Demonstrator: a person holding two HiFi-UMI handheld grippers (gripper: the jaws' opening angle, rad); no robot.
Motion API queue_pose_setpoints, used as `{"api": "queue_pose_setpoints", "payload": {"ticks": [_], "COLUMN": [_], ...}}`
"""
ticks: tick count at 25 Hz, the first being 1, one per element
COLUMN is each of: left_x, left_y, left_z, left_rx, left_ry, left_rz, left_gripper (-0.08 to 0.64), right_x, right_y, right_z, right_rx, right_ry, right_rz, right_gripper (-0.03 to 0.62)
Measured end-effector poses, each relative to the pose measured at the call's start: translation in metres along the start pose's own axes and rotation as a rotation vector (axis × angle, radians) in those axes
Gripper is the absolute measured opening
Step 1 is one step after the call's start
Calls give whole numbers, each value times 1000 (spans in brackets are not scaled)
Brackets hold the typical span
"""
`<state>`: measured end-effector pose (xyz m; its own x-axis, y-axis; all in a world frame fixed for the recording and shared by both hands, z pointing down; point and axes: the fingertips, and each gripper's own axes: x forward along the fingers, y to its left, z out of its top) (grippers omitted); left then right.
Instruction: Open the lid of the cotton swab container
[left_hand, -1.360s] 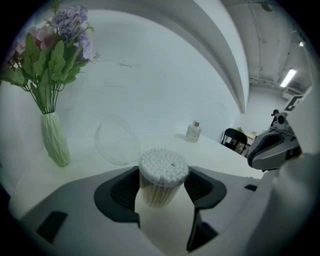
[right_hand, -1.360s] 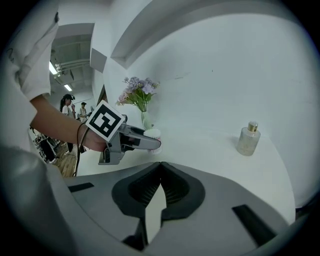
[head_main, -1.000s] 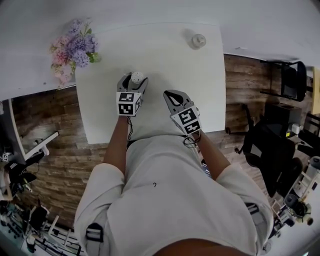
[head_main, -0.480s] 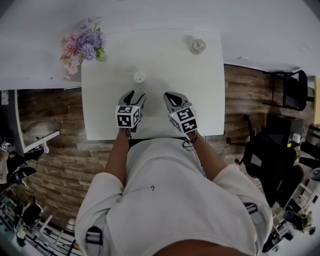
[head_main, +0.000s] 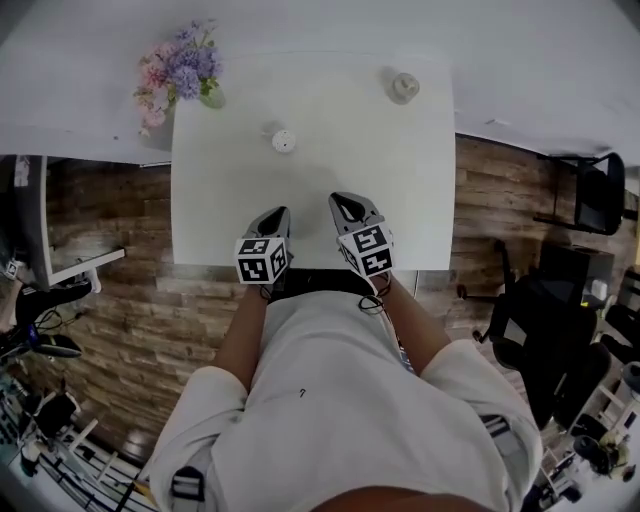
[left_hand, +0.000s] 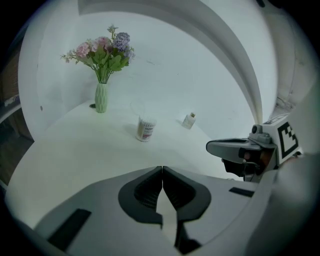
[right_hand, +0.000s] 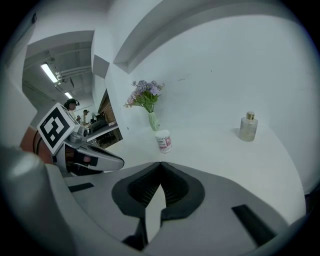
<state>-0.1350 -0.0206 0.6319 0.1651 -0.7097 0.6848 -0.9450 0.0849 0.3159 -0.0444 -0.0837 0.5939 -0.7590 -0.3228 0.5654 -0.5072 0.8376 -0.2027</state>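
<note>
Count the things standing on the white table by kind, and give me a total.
Cotton swab container: 1
Vase of flowers: 1
Small glass bottle: 1
Total: 3

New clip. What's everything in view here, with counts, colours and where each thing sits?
table: one, white, in front of the person
cotton swab container: one, white with pink label, mid-table, left of centre
vase of flowers: one, green vase, pink and purple blooms, far left corner
glass bottle: one, clear, far right corner
chair: at least one, black, on the floor to the right
left gripper: one, grey, shut, empty, at near table edge
right gripper: one, grey, shut, empty, beside it
</note>
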Motion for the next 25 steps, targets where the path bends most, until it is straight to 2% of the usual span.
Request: {"api": "queue_pose_setpoints", "payload": {"ticks": [3, 8, 13, 17, 22, 25], "left_x": [-10, -36, -83, -115, -141, -158], "left_y": [-10, -33, -46, -56, -72, -80], "left_z": [2, 21, 51, 58, 85, 109], "left_rx": [12, 78, 147, 202, 218, 230], "left_ry": [-22, -92, -243, -298, -376, -451], "left_rz": [-22, -57, -63, -87, -104, -82], "left_gripper": [21, 21, 21, 21, 21, 21], "right_x": [-14, -41, -70, -96, -129, -144], "right_y": [1, 18, 53, 71, 74, 70], "right_z": [-5, 5, 32, 56, 85, 104], "right_rx": [10, 16, -17, -36, -48, -75], "right_ry": [-13, -57, -137, -209, -293, -336], "right_rz": [-42, -106, -155, -194, -223, -225], "right_gripper": [-3, -3, -3, -3, -3, -3]}}
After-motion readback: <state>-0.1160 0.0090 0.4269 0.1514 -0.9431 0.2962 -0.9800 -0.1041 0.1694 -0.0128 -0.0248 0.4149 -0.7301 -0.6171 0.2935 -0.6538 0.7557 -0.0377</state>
